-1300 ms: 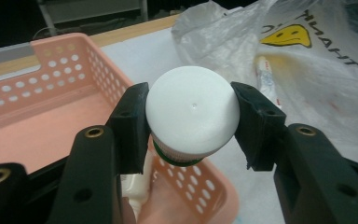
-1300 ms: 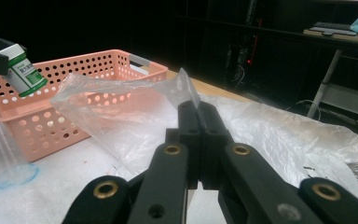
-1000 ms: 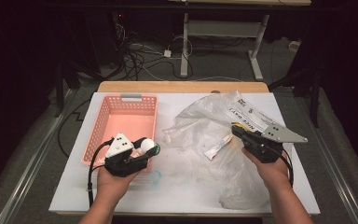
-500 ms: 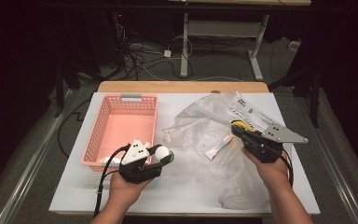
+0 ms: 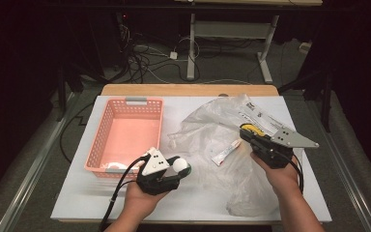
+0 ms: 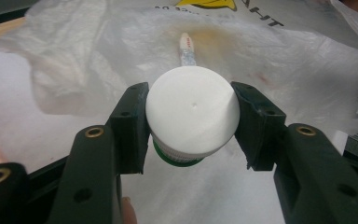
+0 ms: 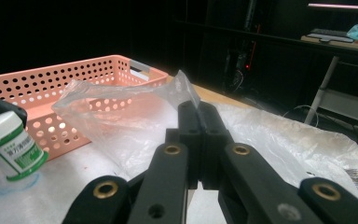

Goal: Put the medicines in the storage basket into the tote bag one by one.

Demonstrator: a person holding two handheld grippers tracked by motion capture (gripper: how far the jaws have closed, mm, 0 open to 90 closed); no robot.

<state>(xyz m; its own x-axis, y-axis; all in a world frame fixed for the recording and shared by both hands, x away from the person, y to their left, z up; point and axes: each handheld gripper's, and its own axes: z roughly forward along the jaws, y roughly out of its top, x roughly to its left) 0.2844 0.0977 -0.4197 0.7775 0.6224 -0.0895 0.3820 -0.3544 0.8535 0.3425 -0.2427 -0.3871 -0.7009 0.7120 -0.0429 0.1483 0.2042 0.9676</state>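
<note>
White-capped bottle [image 6: 192, 116], one, clamped in left gripper [image 5: 176, 170] above the table [image 5: 77, 203], just right of one pink basket [image 5: 125, 135]. Right gripper [image 7: 198, 116] clenched, pinching one clear plastic bag [image 5: 207, 130]; one small tube [image 5: 226, 152] inside.

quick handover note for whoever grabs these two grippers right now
Left gripper: shut on the white bottle, held by its sides just right of the pink basket, facing the plastic bag.
Right gripper: shut on a pinched-up edge of the bag, lifting it off the table.
A small tube lies inside the bag.
Done: bottle gripped, bag edge raised.
Left: probably slide the bottle into the bag, though the opening isn't clearly visible.
</note>
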